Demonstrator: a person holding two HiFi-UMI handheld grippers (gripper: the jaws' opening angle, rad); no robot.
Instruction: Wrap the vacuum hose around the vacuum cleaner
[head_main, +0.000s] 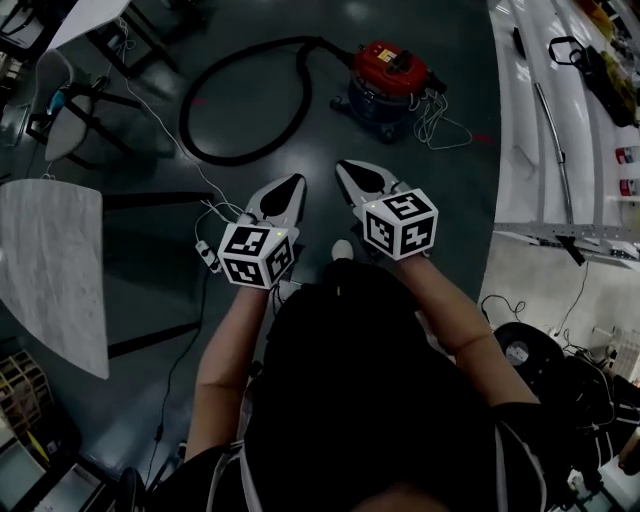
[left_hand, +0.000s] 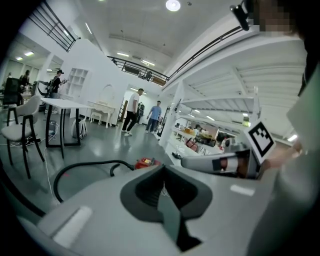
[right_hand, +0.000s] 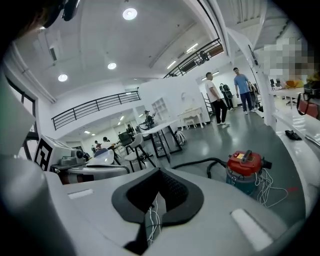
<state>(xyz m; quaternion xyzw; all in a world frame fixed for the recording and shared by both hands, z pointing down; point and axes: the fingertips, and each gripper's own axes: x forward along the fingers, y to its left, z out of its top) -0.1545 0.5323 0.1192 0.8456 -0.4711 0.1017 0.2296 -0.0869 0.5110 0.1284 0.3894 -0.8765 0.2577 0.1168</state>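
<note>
Grey floor (left_hand: 90, 150): vacuum cleaner (left_hand: 146, 163) half-hidden behind left tongs (left_hand: 163, 166), which, like right tongs (right_hand: 159, 169), press together.

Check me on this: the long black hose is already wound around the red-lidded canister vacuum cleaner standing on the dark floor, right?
No. The long black hose lies in a wide loop on the dark floor beside the red-lidded canister vacuum cleaner, not wound around it, as the head view shows.

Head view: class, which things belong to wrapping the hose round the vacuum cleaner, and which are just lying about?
For the job: vacuum cleaner, hose, left tongs, right tongs.
Lying about: table, chair, power strip, metal tube.
</note>
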